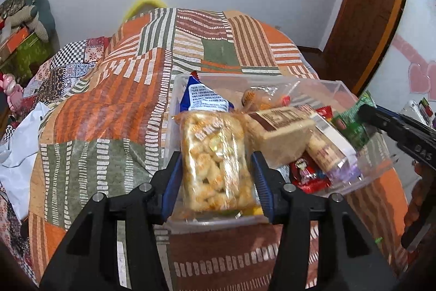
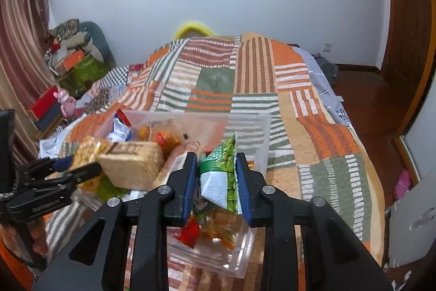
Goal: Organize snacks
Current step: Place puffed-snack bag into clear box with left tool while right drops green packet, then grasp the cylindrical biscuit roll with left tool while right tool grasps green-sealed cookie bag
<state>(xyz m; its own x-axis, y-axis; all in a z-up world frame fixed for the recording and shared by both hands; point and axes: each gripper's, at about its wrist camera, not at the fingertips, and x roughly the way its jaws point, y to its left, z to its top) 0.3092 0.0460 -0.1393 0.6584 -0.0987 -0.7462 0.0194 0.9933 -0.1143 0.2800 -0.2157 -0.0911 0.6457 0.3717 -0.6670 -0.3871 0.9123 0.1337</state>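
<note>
A clear plastic bin (image 1: pixel 321 83) (image 2: pixel 190 113) stands on the bed, holding a blue bag (image 1: pixel 203 98), a brown wafer block (image 1: pixel 283 135) (image 2: pixel 130 165), a red packet (image 1: pixel 308 173) and other snacks. A bag of orange puffed snacks (image 1: pixel 215 162) hangs blurred over the bin's near end, between the jaws of my left gripper (image 1: pixel 216 157), which look slack on it. A green pea packet (image 2: pixel 223 171) (image 1: pixel 351 124) sits crumpled between the jaws of my right gripper (image 2: pixel 216 156), leaning on the right pad with a slit on the left.
The bed carries a patchwork cover (image 1: pixel 114 105) of orange, green and brown stripes. White cloth (image 1: pixel 16 149) lies at its left edge, with boxes and toys (image 2: pixel 73 67) beyond. A wooden door (image 1: pixel 368 18) is on the right, with red floor (image 2: pixel 362 100) beside the bed.
</note>
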